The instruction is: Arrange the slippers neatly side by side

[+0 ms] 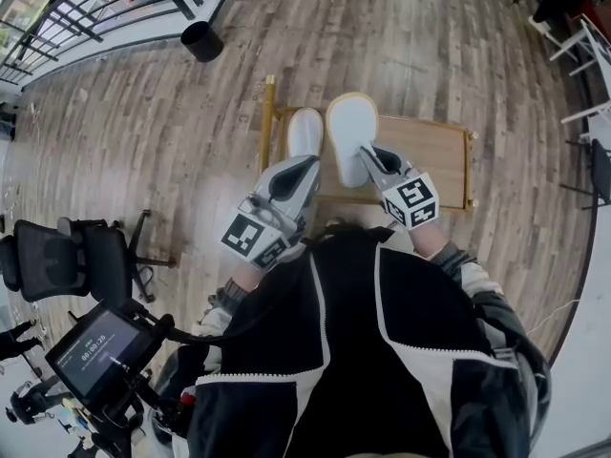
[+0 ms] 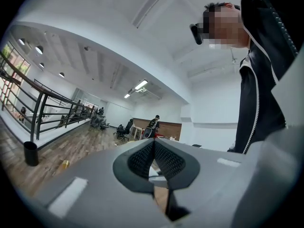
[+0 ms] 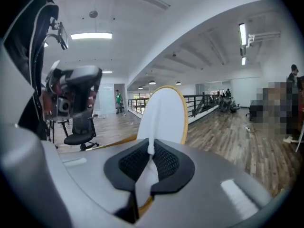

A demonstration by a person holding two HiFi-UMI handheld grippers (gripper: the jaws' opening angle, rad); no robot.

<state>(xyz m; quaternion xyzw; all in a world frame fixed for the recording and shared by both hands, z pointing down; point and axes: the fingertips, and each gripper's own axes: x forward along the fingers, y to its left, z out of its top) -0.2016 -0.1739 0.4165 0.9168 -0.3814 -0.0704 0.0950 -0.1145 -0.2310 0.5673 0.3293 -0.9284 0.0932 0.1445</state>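
Two white slippers lie side by side on a low wooden table (image 1: 431, 153). The left slipper (image 1: 305, 130) is the smaller in view. The right slipper (image 1: 350, 134) has a tan rim. My right gripper (image 1: 372, 156) is shut on the near end of the right slipper. In the right gripper view the right slipper (image 3: 164, 112) stands up between the pads of the right gripper (image 3: 151, 148). My left gripper (image 1: 298, 175) hovers just short of the left slipper's heel. In its own view the left gripper (image 2: 154, 145) is shut with the pads pressed together and nothing visibly gripped.
A black bin (image 1: 201, 40) stands on the wood floor beyond the table, near a metal railing (image 1: 86, 12). A black office chair (image 1: 72, 256) and a device with a screen (image 1: 95, 351) are at the near left. White chairs (image 1: 592, 46) stand at the far right.
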